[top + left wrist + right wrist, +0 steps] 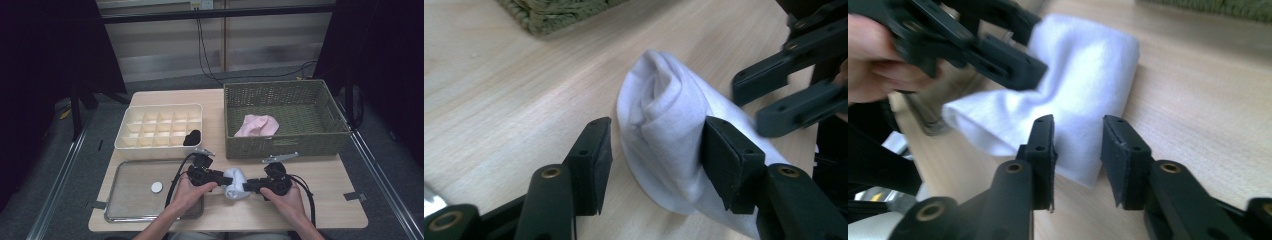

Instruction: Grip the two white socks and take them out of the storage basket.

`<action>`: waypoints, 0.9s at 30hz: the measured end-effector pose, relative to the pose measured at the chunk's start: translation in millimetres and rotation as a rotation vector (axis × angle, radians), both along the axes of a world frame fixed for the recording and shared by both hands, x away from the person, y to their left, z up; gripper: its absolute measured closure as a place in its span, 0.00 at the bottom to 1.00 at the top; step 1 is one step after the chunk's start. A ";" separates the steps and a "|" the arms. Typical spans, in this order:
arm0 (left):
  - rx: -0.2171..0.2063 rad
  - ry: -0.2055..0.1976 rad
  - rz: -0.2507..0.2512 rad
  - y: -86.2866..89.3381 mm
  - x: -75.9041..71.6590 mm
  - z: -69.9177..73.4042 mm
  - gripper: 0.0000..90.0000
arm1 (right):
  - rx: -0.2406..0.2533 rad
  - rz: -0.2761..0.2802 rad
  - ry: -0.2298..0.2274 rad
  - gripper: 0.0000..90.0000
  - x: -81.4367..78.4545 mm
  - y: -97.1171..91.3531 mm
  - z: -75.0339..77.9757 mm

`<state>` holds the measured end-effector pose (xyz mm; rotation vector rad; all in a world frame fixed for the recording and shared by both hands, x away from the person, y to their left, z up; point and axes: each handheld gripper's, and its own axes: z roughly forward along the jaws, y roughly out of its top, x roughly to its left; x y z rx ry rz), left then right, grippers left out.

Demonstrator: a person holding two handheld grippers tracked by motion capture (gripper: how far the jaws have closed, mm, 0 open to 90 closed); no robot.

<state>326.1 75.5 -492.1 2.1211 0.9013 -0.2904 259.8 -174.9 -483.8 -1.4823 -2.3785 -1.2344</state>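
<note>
White cloth (pixel 236 183) on table (pixel 330 190), lower centre, between left tongs (pixel 220 180) and right tongs (pixel 248 187). Both spread; left jaws straddle cloth, one pad touching. Green basket (pixel 285 145) upper right holds pink cloth (pixel 257 125). Divided box (pixel 131 131) holds black item (pixel 192 137). Tray (pixel 131 172) carries white disc (pixel 156 187).

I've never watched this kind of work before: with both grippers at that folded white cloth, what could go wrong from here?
The left gripper has its jaws apart around the folded white cloth, so the fold may spring open if they close off-centre. The right gripper has just an edge between its open jaws; a thin pinch there might slip. Pulling both ways could undo the fold, or drag it toward the metal tray.
</note>
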 end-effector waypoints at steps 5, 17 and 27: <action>-0.033 0.004 0.024 9.8 3.0 5.9 0.51 | -0.012 0.004 0.011 0.70 -1.0 2.3 -1.6; -0.082 0.001 0.045 5.9 -1.1 23.2 0.37 | 0.006 -0.008 0.002 0.68 -0.7 2.6 2.4; 0.024 0.021 0.025 3.2 1.4 1.5 0.30 | -0.003 0.006 0.016 0.68 3.4 7.5 -4.2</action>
